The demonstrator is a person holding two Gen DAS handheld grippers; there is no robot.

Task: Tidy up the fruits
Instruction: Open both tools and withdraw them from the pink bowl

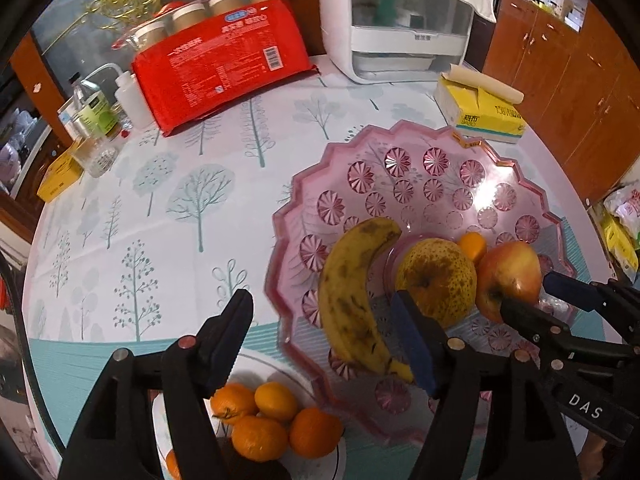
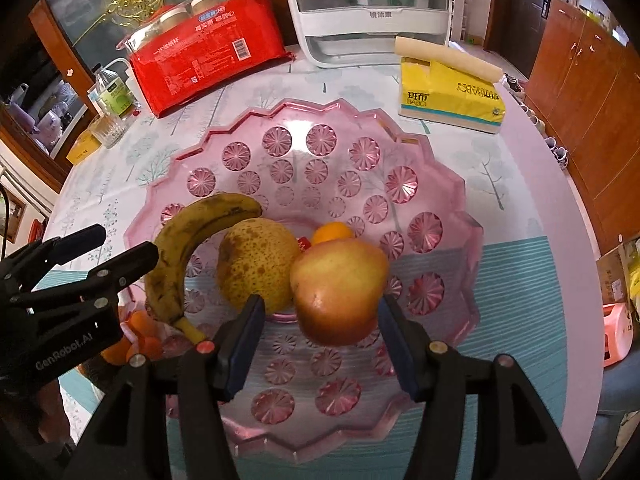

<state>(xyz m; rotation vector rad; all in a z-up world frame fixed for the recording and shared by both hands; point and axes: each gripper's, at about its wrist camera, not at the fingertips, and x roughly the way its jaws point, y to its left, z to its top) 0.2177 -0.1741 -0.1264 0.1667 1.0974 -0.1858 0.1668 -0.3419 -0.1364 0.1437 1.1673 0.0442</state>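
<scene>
Left tongs [image 1: 320, 340]: released, empty, above the bowl's near-left rim.
Right tongs [image 2: 320, 344]: spread around the red-yellow apple [image 2: 338, 292], pads apart from it.
Pink scalloped glass bowl [image 2: 400, 184]: far half free.
Spotted yellow banana [image 2: 180, 256]: lies along the bowl's left edge.

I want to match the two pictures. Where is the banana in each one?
Left wrist view: the banana lies low in the middle, on the pink bowl's left side.
Right wrist view: the banana curves at middle left, left of the pear.
Shared landmark: the red package at the table's far side.
</scene>
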